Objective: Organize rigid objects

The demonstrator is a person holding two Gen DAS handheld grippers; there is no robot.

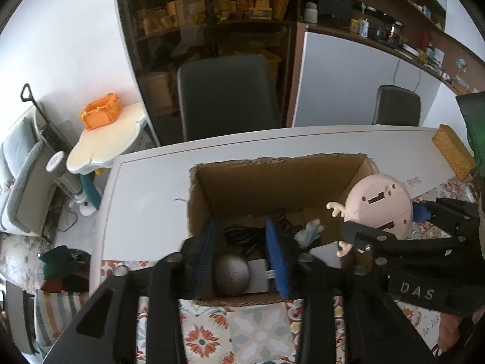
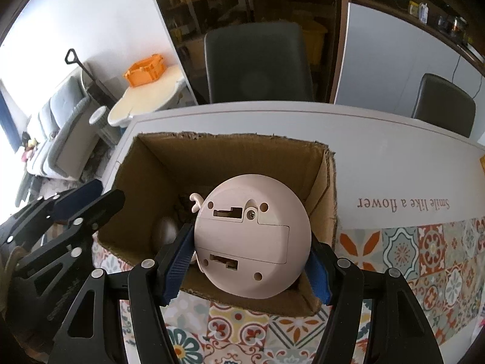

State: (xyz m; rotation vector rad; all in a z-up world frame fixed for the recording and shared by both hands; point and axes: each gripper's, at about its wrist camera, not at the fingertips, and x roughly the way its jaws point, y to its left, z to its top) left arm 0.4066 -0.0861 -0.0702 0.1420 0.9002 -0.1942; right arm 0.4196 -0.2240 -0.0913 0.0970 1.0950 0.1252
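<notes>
**Pink toy over the box**

My right gripper [image 2: 247, 268] clamps the round pink toy [image 2: 253, 236] by its sides above the cardboard box [image 2: 230, 148]. It looks like a light, stiff, smooth plastic shell — that rim hold seems right, though slippery. My left gripper [image 1: 244, 254] hangs open and empty over the box, above a grey ball [image 1: 232, 274], dark cables [image 1: 242, 236] and a white card [image 1: 257, 276], which crowd the floor.
</notes>
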